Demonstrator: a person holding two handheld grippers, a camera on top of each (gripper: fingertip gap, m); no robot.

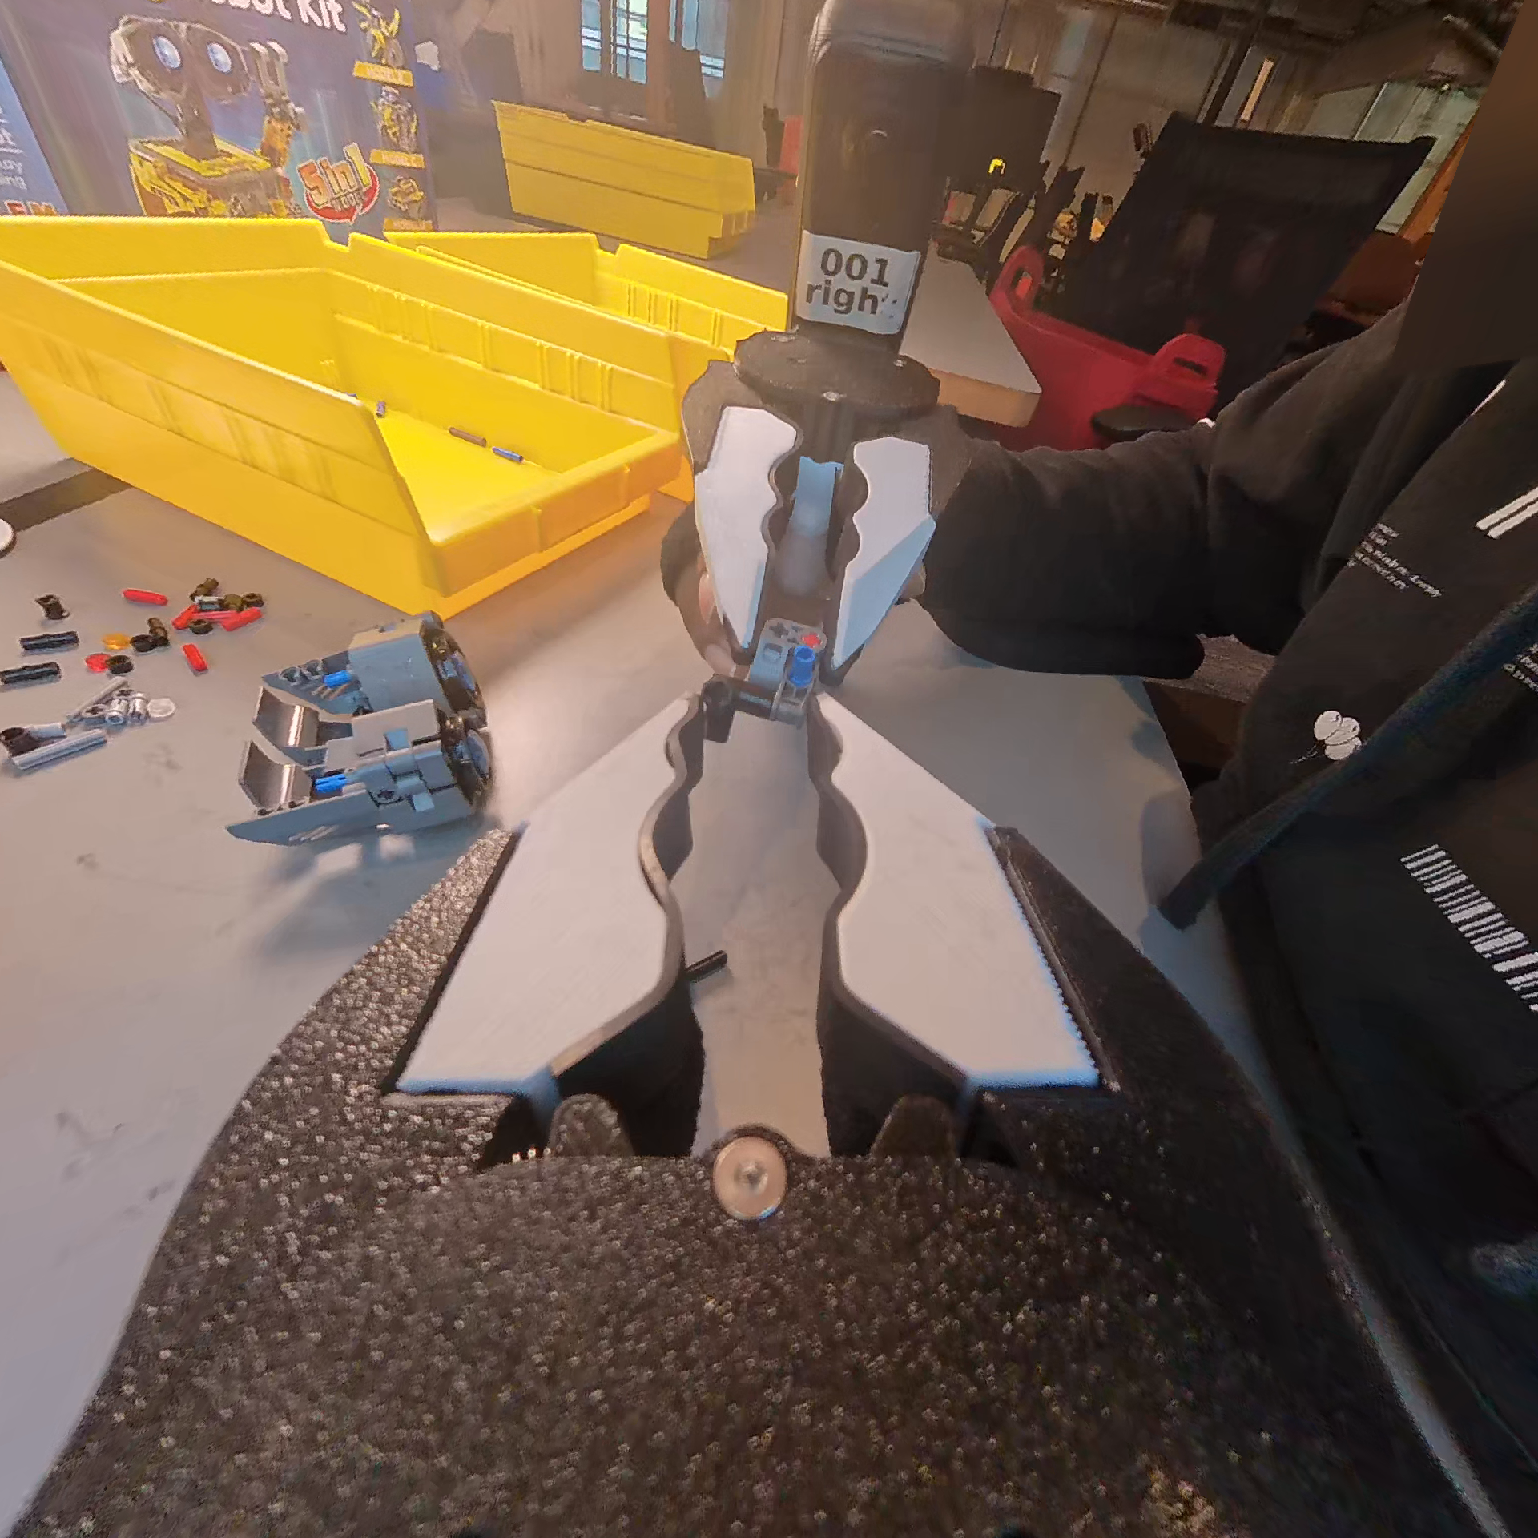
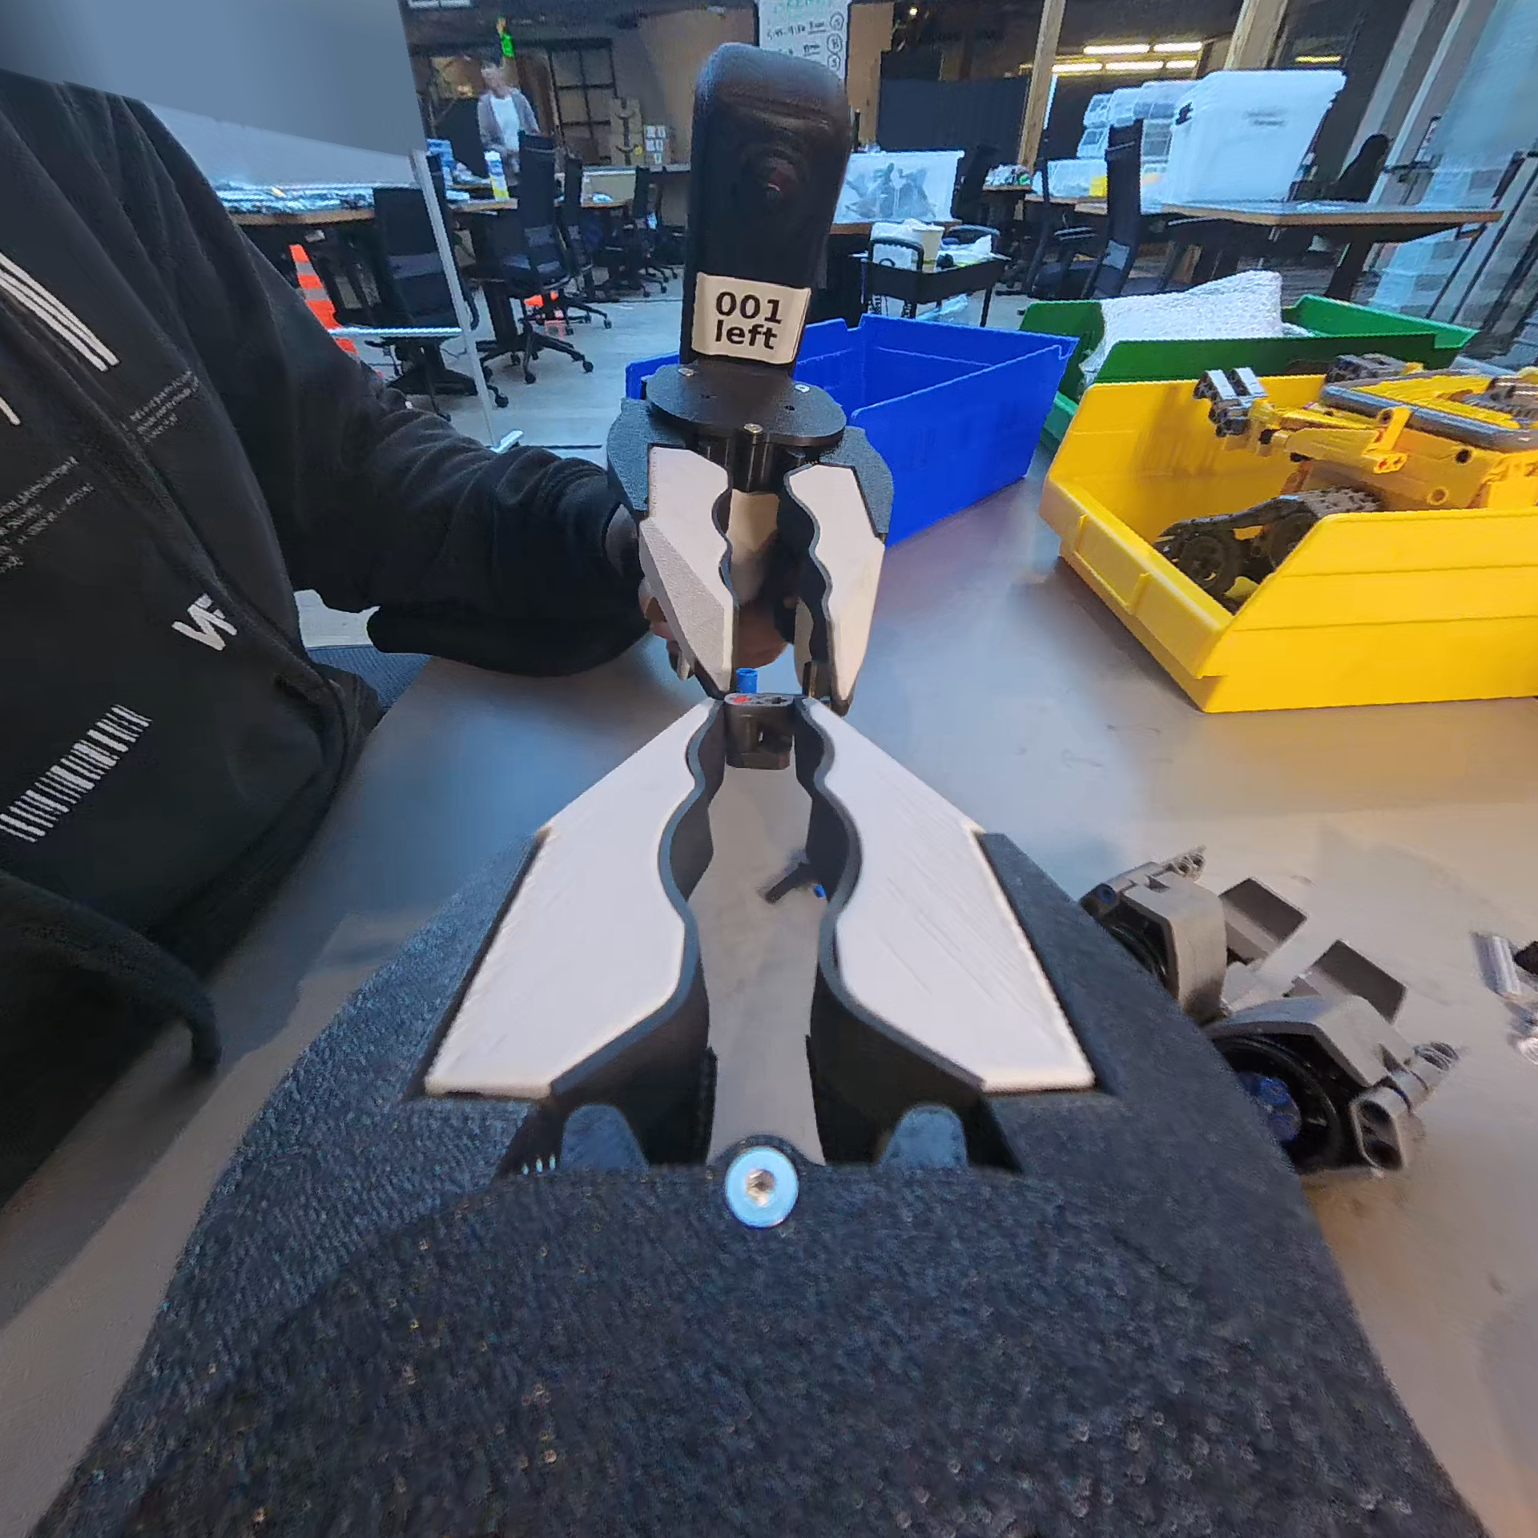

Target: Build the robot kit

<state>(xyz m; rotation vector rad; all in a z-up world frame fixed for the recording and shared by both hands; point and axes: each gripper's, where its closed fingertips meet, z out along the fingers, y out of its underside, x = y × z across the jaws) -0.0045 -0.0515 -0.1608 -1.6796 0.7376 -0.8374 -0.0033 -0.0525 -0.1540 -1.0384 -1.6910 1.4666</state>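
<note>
the right claw (image 2: 759, 707) is clenching a small brick piece (image 2: 756, 732) at its very tips, holding it up off the grey table (image 1: 166, 957). the left claw (image 1: 753, 707) is meeting it head-on, its fingers sitting half closed around the other end of the same piece. i cannot tell whether they are actually pinching it. a blue pin (image 1: 801, 666) is sticking out of the piece toward the left claw.

each claw is wearing a white label with black print on its black handle: one on the right handle (image 1: 857, 283), one on the left (image 2: 749, 320). a person in a black top is gripping both, and white printed lines and barcode-like stripes (image 2: 75, 782) are showing on the cloth.

beside the left claw a grey brick model (image 1: 374, 732) is lying on its side on the table. loose red, black and grey bits (image 1: 125, 657) are lying scattered just past it. behind them a yellow bin (image 1: 333, 433) is holding a few small pins. a printed kit box (image 1: 233, 108) showing a yellow robot is standing behind the bin.

on the other side, another yellow bin (image 2: 1332, 624) is carrying a yellow tracked model (image 2: 1373, 441). a blue bin (image 2: 957, 391) and a green bin (image 2: 1373, 333) are sitting behind it.
</note>
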